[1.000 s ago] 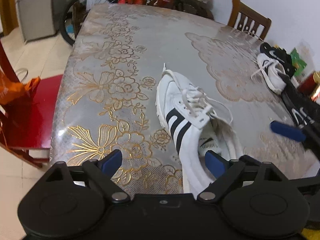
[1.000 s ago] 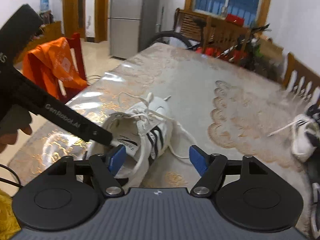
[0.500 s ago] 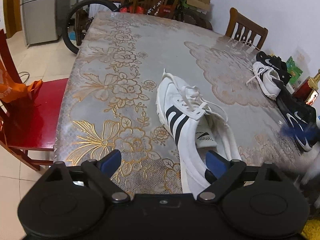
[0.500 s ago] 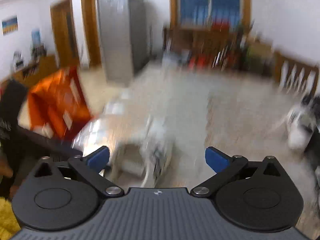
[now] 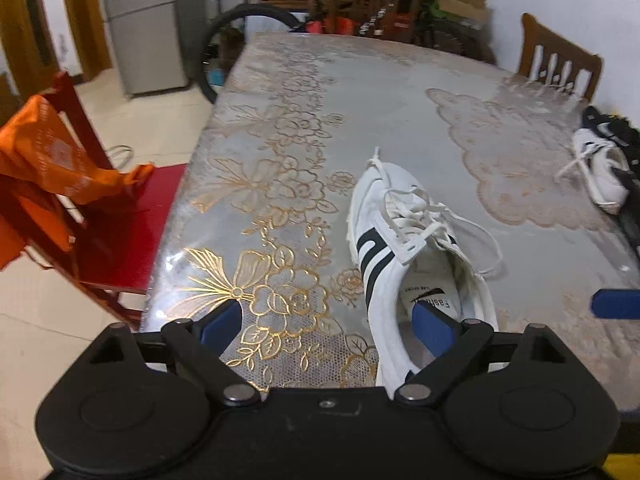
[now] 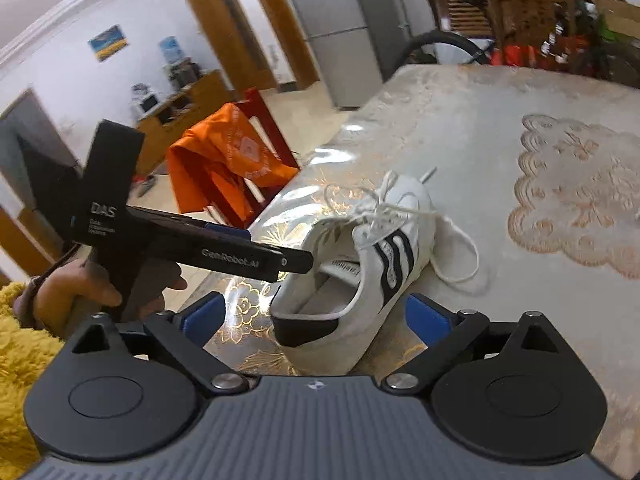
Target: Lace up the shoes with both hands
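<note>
Both hand-held grippers, left point(image 5: 326, 322) and right point(image 6: 316, 316), have drawn back from the white black-striped lace-up sneaker point(image 6: 360, 264) on the floral tabletop point(image 5: 280, 184); the right's jaws have just been opening, both released, empty.

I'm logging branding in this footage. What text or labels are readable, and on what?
"GenRobot.AI": side of the left gripper.
"DAS": its upright handle block; smaller lines beneath are too blurred.
"Fashion", partly hidden: insole label of the white shoe.
Wall posters: unreadable.

White black-striped shoe point(image 5: 404, 264) upright on table; laces point(image 5: 416, 216) loose, untied
</note>
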`<action>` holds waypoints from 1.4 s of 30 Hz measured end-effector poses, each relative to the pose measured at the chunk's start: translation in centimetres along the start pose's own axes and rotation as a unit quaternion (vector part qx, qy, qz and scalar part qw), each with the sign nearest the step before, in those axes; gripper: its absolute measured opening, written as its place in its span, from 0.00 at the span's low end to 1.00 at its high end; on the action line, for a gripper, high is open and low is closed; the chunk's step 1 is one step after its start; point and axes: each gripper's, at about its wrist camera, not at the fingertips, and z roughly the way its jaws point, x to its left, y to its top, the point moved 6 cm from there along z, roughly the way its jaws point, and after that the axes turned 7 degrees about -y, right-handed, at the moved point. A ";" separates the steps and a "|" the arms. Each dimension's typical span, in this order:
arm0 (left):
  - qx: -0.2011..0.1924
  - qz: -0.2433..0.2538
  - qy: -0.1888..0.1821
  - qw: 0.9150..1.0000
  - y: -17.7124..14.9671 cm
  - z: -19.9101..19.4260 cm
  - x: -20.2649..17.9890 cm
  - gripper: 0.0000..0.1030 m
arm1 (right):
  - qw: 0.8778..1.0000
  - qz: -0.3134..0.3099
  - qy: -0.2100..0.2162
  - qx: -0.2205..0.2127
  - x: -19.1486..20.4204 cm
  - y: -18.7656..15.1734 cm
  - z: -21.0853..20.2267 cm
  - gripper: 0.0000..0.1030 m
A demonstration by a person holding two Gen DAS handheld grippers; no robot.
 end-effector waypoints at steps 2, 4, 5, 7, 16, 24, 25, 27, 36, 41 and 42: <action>-0.007 -0.009 0.022 1.000 0.2 -0.3 -0.3 0.88 | 1.000 0.013 0.024 0.002 -1.0 -0.2 -0.2 0.96; -0.018 -0.027 0.033 0.999 0.7 -0.8 -0.4 0.88 | 0.998 0.033 0.056 0.010 -1.8 -0.3 0.1 0.96; -0.019 -0.034 0.038 0.999 1.0 -0.9 -0.3 0.88 | 0.996 0.045 0.077 0.013 -2.1 -0.3 0.3 0.94; -0.014 -0.043 0.050 0.998 1.5 -0.7 -0.3 0.88 | 0.989 0.075 0.124 0.015 -3.2 0.0 0.8 0.81; 0.011 -0.051 0.088 0.995 1.9 0.4 -1.3 0.89 | 0.972 0.149 0.173 0.056 -5.3 3.1 7.1 0.25; 0.033 -0.065 0.061 0.995 0.4 1.5 -2.2 0.89 | 0.965 0.159 0.187 0.095 -4.9 4.0 9.7 0.28; 0.041 -0.062 0.056 0.996 0.0 1.8 -2.4 0.89 | 0.966 0.153 0.186 0.096 -4.9 4.1 9.8 0.28; 0.050 -0.060 0.050 0.996 -0.7 2.3 -2.8 0.89 | 0.967 0.139 0.188 0.103 -4.8 4.4 10.3 0.28; 0.065 -0.075 0.048 0.994 -1.8 3.6 -2.8 0.89 | 0.956 0.090 0.242 0.141 -4.5 4.3 11.9 0.44; 0.061 -0.075 0.038 0.995 -1.9 3.9 -2.9 0.91 | 0.924 0.139 0.327 0.144 -4.6 4.1 11.5 0.56; 0.062 -0.073 0.040 0.995 -1.8 3.9 -2.9 0.92 | 0.895 0.157 0.387 0.159 -4.2 4.0 11.2 0.43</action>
